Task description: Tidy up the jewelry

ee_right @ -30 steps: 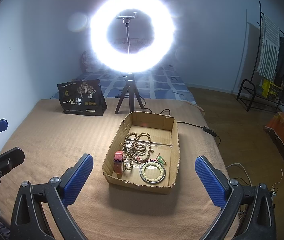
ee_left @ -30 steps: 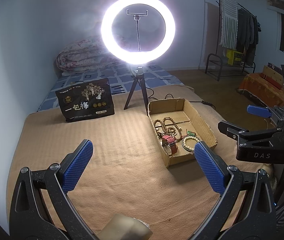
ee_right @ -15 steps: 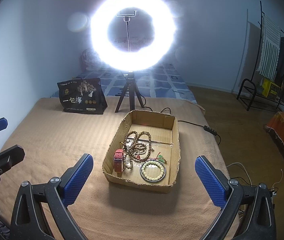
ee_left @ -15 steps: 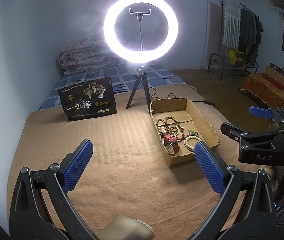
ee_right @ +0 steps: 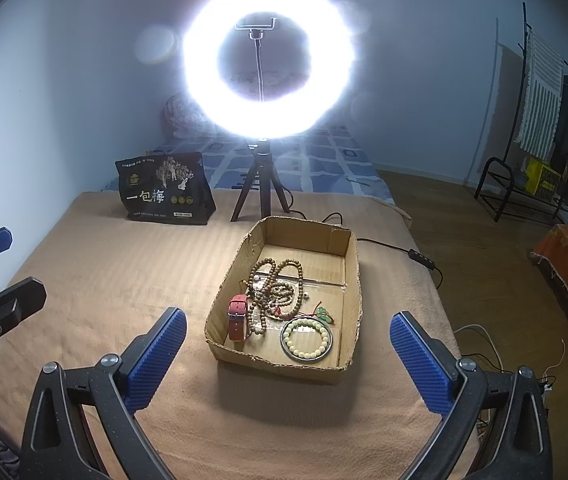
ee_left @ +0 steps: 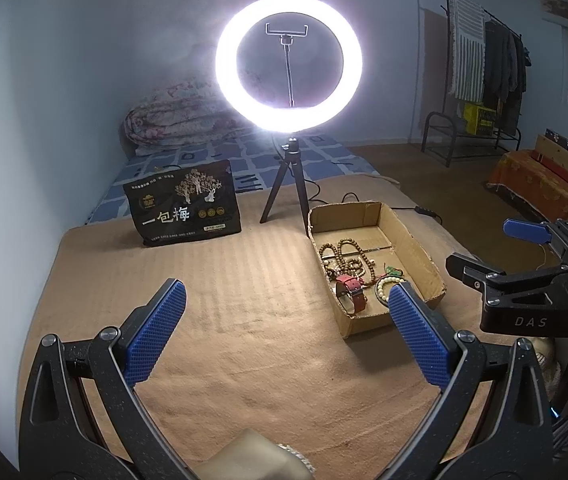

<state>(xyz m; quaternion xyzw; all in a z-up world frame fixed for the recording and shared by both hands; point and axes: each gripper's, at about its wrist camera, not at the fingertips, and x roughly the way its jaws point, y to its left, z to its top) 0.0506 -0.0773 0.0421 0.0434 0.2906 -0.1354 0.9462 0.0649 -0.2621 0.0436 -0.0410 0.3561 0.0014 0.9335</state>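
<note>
Left gripper [ee_left: 286,326] nearer one box [ee_left: 416,248]

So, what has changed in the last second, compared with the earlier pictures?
Almost nothing. The left gripper drifted slightly, so the cardboard box sits a little further right in its view. Both grippers stay open and empty; the right gripper holds steady. The jewelry in the box is untouched.

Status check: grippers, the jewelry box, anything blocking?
Left gripper open, empty; right gripper open, empty. Brown cardboard box holds the jewelry, untouched. Nothing in the way.
</note>
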